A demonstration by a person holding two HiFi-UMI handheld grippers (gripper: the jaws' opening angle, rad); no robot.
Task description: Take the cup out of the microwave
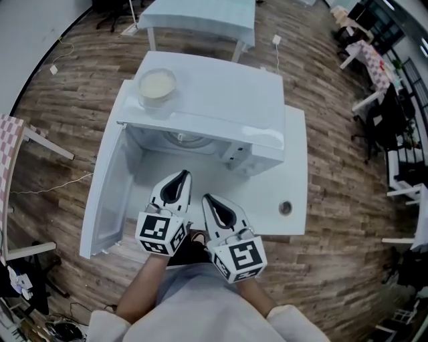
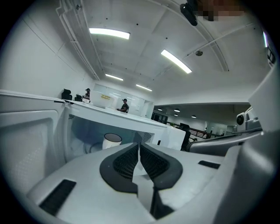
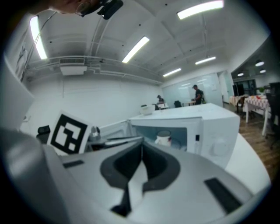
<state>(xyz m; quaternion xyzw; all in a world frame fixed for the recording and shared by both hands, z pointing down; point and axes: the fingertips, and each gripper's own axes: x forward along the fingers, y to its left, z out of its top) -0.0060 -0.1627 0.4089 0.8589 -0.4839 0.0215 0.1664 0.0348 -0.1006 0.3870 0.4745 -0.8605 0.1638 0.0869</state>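
Firstly, grippers: two are counted, the left gripper and the right gripper, held side by side over the near edge of the table, at six o'clock of the microwave.
Left gripper state: its jaws are seen pressed together at the tips, and nothing is gripped between them.
Right gripper state: its jaws are likewise seen closed tip to tip, and nothing is held.
Table: one white table is counted under the grippers; the microwave is borne on it, and one round hole is set in its top at three o'clock of the right gripper.
Microwave: one white microwave is counted, at twelve o'clock of both grippers.
Door: one is counted, swung wide open to the nine o'clock side, so that the cavity is exposed.
Cup: one white cup is counted, stood upright inside the microwave cavity, well apart from both grippers and touched by neither.
Bowl: one pale bowl is counted, set on top of the microwave at its eleven o'clock corner; what it holds cannot be told.
Second table: one more is seen beyond the microwave at twelve o'clock, on the plank floor.
People: two are counted far off in the left gripper view, one at the middle and one further to the nine o'clock side.
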